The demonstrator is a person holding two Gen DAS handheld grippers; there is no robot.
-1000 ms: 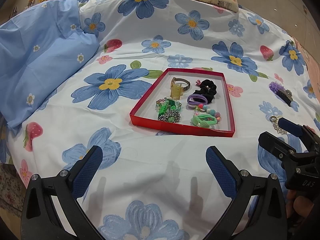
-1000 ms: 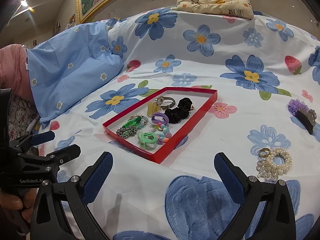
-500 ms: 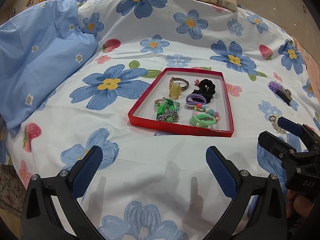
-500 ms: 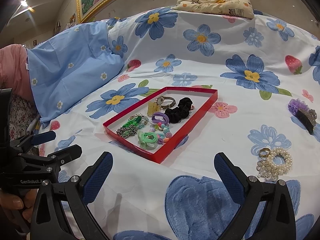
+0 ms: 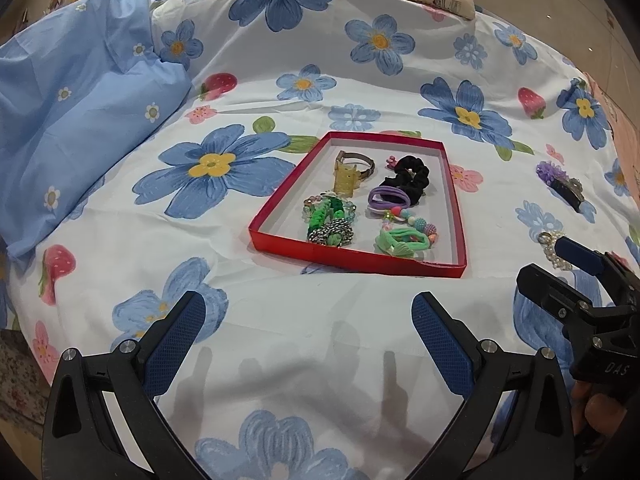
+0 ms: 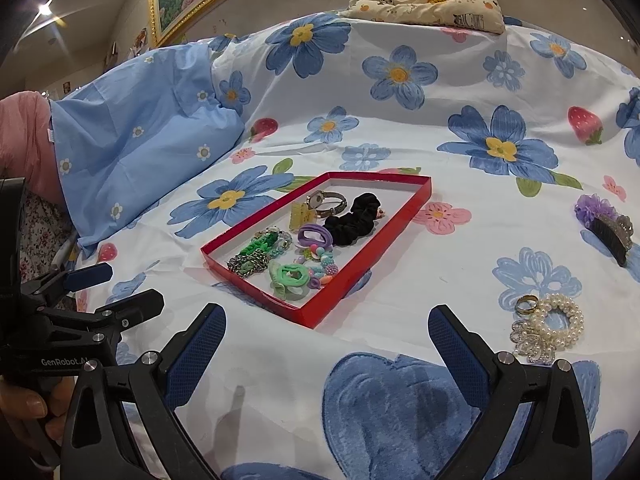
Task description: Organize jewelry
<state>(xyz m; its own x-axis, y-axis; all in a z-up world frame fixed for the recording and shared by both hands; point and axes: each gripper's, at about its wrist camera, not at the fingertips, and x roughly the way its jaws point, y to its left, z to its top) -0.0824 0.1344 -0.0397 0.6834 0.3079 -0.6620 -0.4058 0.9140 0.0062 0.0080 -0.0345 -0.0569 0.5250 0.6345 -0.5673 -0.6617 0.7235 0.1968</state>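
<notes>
**A:** Which way does the red tray (image 5: 280, 239) lie?

**B:** On the floral bedsheet (image 5: 280, 360), long axis running away from the left wrist camera, the short near wall facing the left gripper (image 5: 308, 320). From the right wrist view the tray (image 6: 360, 264) sits skewed, its long axis slanting up and to the right, one corner pointing toward the camera.

**A:** What is inside?

**B:** A black scrunchie (image 5: 408, 176), a watch (image 5: 358, 164) beside a yellow clip (image 5: 345, 179), a purple hair tie (image 5: 389, 198), a green hair tie (image 5: 400, 242), a beaded bracelet (image 5: 416, 222), and a green and silver chain bundle (image 5: 330, 224).

**A:** And the grippers?

**B:** Both level, low over the sheet, fingers pointing forward. The left gripper has its jaws spread wide with nothing between them; the tray lies ahead, centred between its fingers and apart from them. The right gripper (image 6: 326, 344) is likewise wide open and empty; the tray is ahead and slightly left of it.

**A:** Anything outside the tray?

**B:** A pearl bracelet (image 6: 558, 322) touching a gold ring (image 6: 527, 304) and a rhinestone piece (image 6: 530, 344), just right of the right gripper's right finger. Farther off to the right, a dark hair clip (image 6: 610, 236) with a purple flower (image 6: 594, 208). In the left view, the right gripper (image 5: 568, 268) stands in front of the pearls. A hand (image 6: 28, 408) grips the left handle.
</notes>
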